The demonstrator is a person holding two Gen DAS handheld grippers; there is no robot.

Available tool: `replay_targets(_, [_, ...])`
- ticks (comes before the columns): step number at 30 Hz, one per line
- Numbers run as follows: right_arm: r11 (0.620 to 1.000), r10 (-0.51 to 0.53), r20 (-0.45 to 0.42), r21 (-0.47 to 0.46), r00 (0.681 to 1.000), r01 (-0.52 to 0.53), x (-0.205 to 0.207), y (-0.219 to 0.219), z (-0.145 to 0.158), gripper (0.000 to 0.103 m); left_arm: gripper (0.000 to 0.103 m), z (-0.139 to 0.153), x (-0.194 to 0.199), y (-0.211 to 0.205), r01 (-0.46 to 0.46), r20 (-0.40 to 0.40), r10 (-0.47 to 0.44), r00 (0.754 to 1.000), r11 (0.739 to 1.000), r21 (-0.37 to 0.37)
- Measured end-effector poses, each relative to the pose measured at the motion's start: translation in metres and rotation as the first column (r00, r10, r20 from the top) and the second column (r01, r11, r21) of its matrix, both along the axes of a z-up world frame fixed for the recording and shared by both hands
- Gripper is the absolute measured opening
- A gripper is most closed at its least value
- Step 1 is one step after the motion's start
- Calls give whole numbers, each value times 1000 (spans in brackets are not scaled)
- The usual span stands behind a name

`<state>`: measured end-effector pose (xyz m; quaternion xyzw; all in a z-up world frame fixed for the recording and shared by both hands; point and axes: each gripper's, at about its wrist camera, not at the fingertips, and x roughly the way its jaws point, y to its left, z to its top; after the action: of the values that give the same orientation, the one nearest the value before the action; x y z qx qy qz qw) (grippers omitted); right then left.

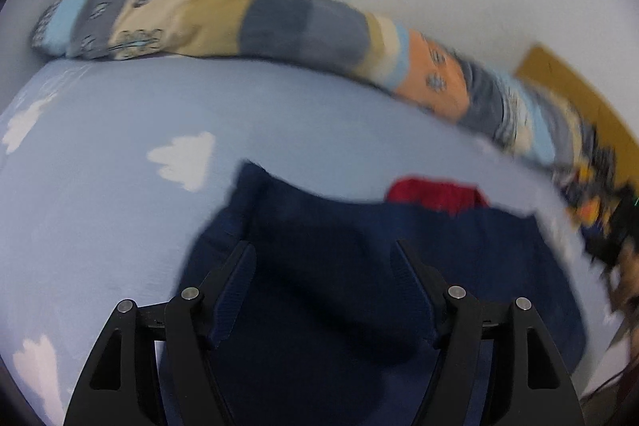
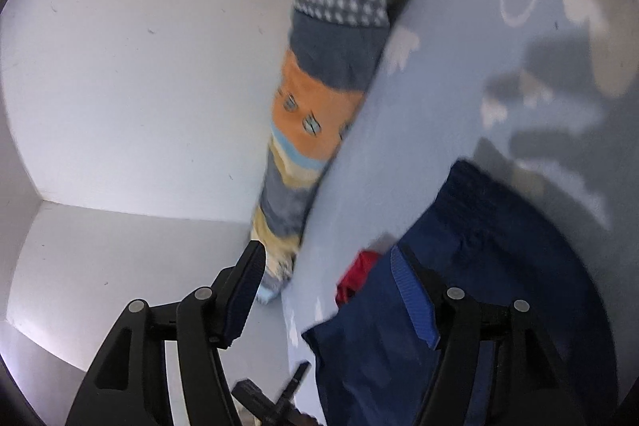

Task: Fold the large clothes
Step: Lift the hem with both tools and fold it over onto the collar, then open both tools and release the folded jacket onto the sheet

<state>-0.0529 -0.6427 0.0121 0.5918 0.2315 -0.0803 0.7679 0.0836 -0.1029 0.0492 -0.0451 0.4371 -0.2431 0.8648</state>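
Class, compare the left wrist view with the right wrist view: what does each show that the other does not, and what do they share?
Only the left wrist view shows a brown board against the wall at the right, and the open left tongs over the navy garment.

Only the right wrist view shows a room corner and a small black device near the bottom edge, between the open right tongs.

Both show the navy garment, a red cloth, the cloud-print sheet and the patchwork blanket.
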Motion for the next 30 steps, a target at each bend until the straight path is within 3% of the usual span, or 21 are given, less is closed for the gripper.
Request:
replay_targets(3, [972, 82, -159, -207, 984, -115, 22, 18, 3, 68, 69, -26, 9, -8, -8, -33, 10, 999, 998, 54])
replay_targets(6, [894, 82, -349, -388, 934, -224, 42, 35, -15, 54, 68, -48, 26, 5, -78, -91, 82, 992, 996, 44])
replay_targets(7, [873, 60, -434, -413, 899, -258, 46, 35, -32, 50, 69, -54, 31, 10, -94, -112, 95, 989, 995, 17])
replay_targets(10, [888, 35, -552, -365, 833, -279, 46, 27, -70, 27, 69, -65, 45, 10, -109, -119, 103, 988, 993, -47])
replay_targets(11, [890, 13, -553, -374, 833, -261, 42, 27, -70, 22, 69, -65, 48, 9, -107, -115, 101, 988, 993, -45])
replay_targets(14, [885, 28, -493, -392, 870, -250, 30, 43, -42, 26, 66, -54, 36, -1, -91, -73, 89, 993, 996, -17])
replay_targets(17, [847, 66, -448, -447, 892, -287, 14, 80, -9, 36, 67, -33, 9, -4, -72, -3, 72, 997, 997, -17])
replay_targets(19, [836, 113, -433, -445, 894, -321, 2, 109, 1, 37, 67, -25, -12, -4, -75, 14, 75, 997, 997, -22])
replay_targets(21, [804, 162, -453, -454, 876, -384, -8, 148, 1, 37, 67, -21, -32, -6, -64, 16, 64, 998, 998, -7])
replay_targets(25, [657, 256, -547, -506, 797, -559, -31, 236, -16, 37, 67, -15, -72, -12, -33, -13, 34, 999, 999, 11])
replay_targets(27, [610, 283, -590, -498, 756, -617, -36, 258, -29, 32, 67, -11, -90, -15, -34, -1, 34, 999, 998, 52])
replay_targets(28, [568, 268, -644, -495, 717, -657, -37, 269, -43, 31, 67, -16, -92, -16, -38, -10, 39, 999, 995, 88])
replay_targets(29, [555, 248, -683, -481, 687, -679, -37, 270, -54, 31, 67, -20, -96, -13, -42, -29, 46, 999, 993, 110])
replay_targets(30, [566, 239, -717, -445, 655, -694, -39, 265, -68, 31, 67, -27, -94, -9, -55, -60, 65, 996, 987, 150])
